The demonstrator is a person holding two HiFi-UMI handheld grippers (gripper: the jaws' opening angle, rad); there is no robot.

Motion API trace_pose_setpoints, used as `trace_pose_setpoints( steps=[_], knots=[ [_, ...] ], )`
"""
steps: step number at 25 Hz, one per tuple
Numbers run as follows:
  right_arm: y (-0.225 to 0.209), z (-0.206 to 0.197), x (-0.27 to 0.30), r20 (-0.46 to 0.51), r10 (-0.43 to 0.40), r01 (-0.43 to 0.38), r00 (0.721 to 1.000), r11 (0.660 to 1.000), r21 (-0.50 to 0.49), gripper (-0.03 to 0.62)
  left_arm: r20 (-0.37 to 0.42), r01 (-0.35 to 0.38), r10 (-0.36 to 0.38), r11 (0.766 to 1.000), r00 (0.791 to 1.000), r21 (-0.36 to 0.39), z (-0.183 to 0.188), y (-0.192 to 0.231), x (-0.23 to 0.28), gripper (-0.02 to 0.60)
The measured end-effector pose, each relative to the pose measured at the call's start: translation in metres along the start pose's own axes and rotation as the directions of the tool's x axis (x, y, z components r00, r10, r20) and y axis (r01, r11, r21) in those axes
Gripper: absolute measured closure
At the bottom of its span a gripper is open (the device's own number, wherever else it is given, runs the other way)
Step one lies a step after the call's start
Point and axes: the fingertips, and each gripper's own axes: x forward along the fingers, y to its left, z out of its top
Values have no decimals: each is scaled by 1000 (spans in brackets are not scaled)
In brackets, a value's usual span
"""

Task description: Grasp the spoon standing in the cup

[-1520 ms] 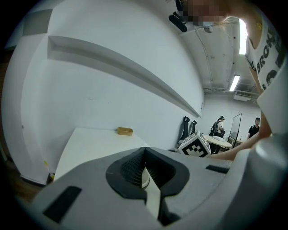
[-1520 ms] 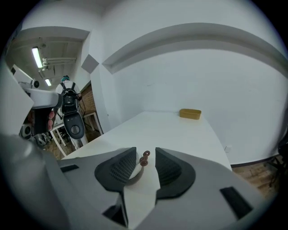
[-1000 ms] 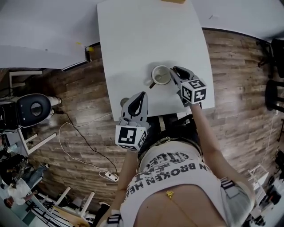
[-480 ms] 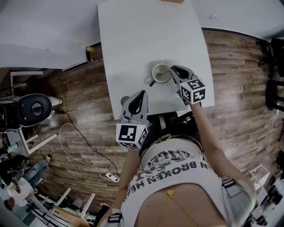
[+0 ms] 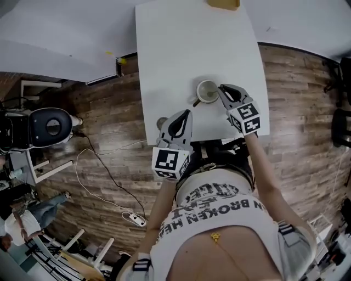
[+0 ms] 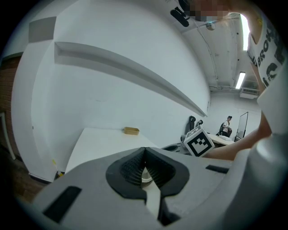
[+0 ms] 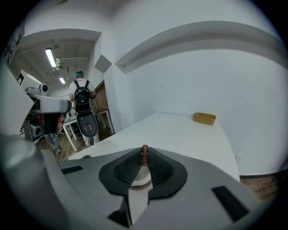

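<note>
A pale cup [image 5: 207, 91] stands near the front right of the white table [image 5: 186, 49]. My right gripper [image 5: 221, 88] reaches it from the right. In the right gripper view its jaws have just been closing and the pads now press on the brown handle tip of the spoon [image 7: 145, 154], with the cup's white rim [image 7: 140, 179] showing below the right gripper [image 7: 145, 150]. My left gripper [image 5: 187, 113] hovers at the table's front edge, left of the cup, shut and holding nothing. In the left gripper view the left gripper [image 6: 144, 153] points along the table.
A tan box [image 5: 223, 4] sits at the table's far end, also seen as the tan box [image 7: 204, 118] from the right gripper. A small round grey object [image 5: 162, 122] lies at the front left edge. A cable [image 5: 98, 164] and a stool [image 5: 49, 125] are on the wooden floor to the left.
The right gripper's jaws have narrowed onto the spoon handle at the cup's right rim and lifted slightly. The head view has shifted. The left gripper stays where it was.
</note>
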Motion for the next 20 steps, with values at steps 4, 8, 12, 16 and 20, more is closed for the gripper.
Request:
trace_pose_setpoints(
  steps=[4,8,12,16,20],
  knots=[
    [5,11,-6,23,-3,3,1000,1000,-21,556,10,9,-9,1000,1000,12,2,-1,-1,591],
    [9,25,-14,61,-5,5,998,1000,7,556,17,10,-11,999,1000,32,5,-1,-4,591],
    [12,44,-26,102,9,-13,995,999,33,556,32,6,-7,999,999,33,10,0,-6,591],
    [11,66,-46,135,-18,14,991,999,32,556,44,24,-26,999,999,44,15,1,-4,591],
    [13,87,-64,158,-18,16,987,1000,9,556,55,19,-21,999,998,42,16,1,-3,591]
  ],
)
